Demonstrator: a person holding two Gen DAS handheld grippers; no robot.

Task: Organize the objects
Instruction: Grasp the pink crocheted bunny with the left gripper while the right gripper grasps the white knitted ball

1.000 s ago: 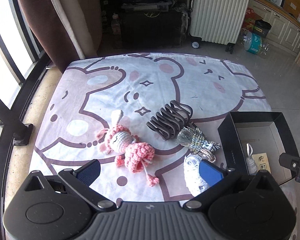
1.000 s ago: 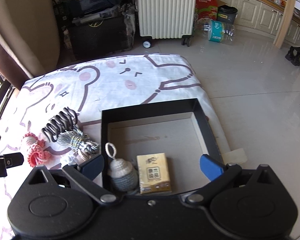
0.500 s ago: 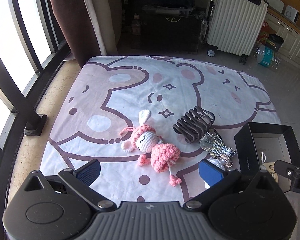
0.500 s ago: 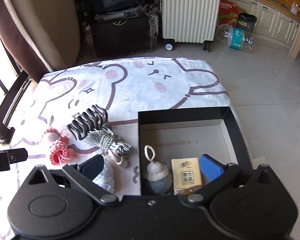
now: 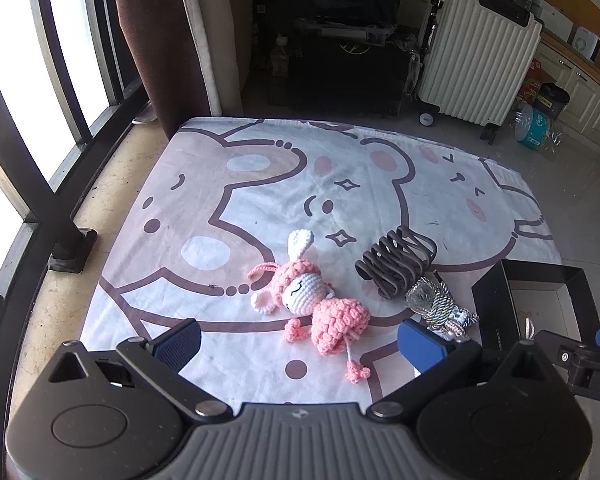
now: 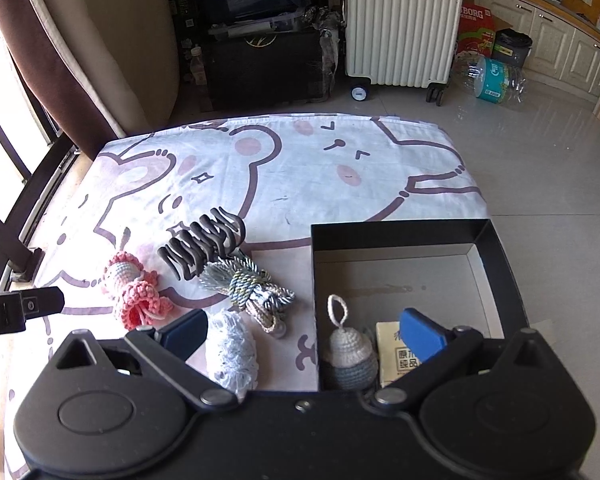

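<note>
Your left gripper (image 5: 298, 342) hangs wide and empty just short of the pink doll (image 5: 312, 304), which lies left of the box (image 6: 500, 256). Your right gripper (image 6: 304, 332) is wide too. Next: lower, straddle the doll, close.

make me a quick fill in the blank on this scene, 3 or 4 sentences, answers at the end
1. The crochet bunny doll on the bear-print sheet is mostly ____ in colour.
2. The tissue pack lies inside the black ____.
3. The dark hair claw clip lies ____ the box, on the sheet.
4. The jaws of the left gripper and the right gripper are both ____ and hold nothing.

Missing words: pink; box; outside; open
</note>
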